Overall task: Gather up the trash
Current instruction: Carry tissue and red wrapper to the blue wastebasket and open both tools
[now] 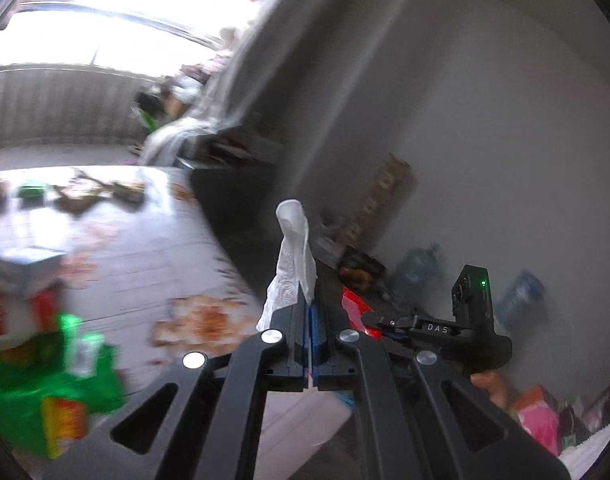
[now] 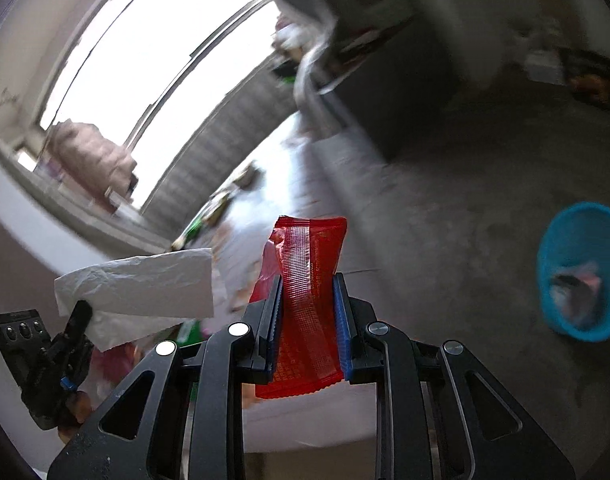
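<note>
Two grippers are in view, each clamped on one piece of trash. One white tissue (image 1: 291, 264) is pinched in the left gripper (image 1: 312, 310), whose jaws are pressed fully together on its lower edge so that the crumpled paper stands up past the tips; in the right wrist view the same tissue (image 2: 145, 288) hangs out broad and flat from that gripper at the lower left. One red wrapper (image 2: 307, 300) sits upright between the blue pads of the right gripper (image 2: 308, 304), which are closed against its two long sides; its top edge rises above the fingertips and its bottom edge hangs below them. One blue bin (image 2: 579, 276) stands on the grey floor (image 2: 445, 220) well off to the right of the wrapper, with some crumpled waste already inside. Two large clear water bottles (image 1: 421, 268) stand blurred against the wall in the left wrist view. Several packets lie scattered over a pale patterned table (image 1: 153, 256), too smeared to count.
</note>
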{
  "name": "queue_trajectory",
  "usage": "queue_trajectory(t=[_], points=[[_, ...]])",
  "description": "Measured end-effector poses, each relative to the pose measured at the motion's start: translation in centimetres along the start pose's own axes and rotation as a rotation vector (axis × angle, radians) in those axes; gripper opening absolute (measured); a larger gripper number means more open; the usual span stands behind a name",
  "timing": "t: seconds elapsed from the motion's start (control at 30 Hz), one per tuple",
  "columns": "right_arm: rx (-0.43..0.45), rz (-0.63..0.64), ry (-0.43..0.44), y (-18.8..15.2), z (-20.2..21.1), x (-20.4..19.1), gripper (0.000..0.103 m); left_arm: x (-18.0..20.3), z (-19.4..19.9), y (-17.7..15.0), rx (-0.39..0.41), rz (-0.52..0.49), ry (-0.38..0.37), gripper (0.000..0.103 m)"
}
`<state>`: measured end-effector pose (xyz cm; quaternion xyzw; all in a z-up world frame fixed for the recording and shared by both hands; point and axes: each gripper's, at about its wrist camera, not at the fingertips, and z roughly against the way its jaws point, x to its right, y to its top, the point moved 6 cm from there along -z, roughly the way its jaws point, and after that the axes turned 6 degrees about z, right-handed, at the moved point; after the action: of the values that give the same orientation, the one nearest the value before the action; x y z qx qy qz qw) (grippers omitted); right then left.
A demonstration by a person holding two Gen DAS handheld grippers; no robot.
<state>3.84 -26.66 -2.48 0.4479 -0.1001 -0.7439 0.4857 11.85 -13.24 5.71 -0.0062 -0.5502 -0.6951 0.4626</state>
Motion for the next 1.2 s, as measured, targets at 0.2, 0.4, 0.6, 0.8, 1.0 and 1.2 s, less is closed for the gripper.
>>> queue_trajectory(t=[0.2, 0.4, 0.6, 0.8, 1.0, 1.2], points=[[0.084, -0.181, -0.143, -0.8, 4.2, 9.4, 0.021, 5.2, -8.9, -1.6, -0.141, -0.066, -0.090, 0.000], [0.135, -0.383, -0.265, -2.9, 6.3, 18.0, 0.022, 9.0, -18.9, -5.8, -0.315, -0.092, -0.121, 0.000], [0.139, -0.542, -0.346, -4.2, 5.7, 25.1, 0.022, 12.1, -28.1, -10.9, -0.476, -0.130, -0.120, 0.000], [0.137, -0.645, -0.419, -4.4, 3.5, 31.2, 0.026, 13.4, -36.5, -16.4, -0.611, -0.169, -0.074, 0.001], [0.077, -0.716, -0.490, -5.8, 0.6, 36.5, 0.056, 12.0, -42.9, -21.7, -0.733, -0.195, 0.051, 0.042], [0.079, -0.762, -0.494, -8.5, 1.3, 36.9, 0.059, 11.7, -41.7, -20.1, -0.673, -0.156, 0.046, 0.062]])
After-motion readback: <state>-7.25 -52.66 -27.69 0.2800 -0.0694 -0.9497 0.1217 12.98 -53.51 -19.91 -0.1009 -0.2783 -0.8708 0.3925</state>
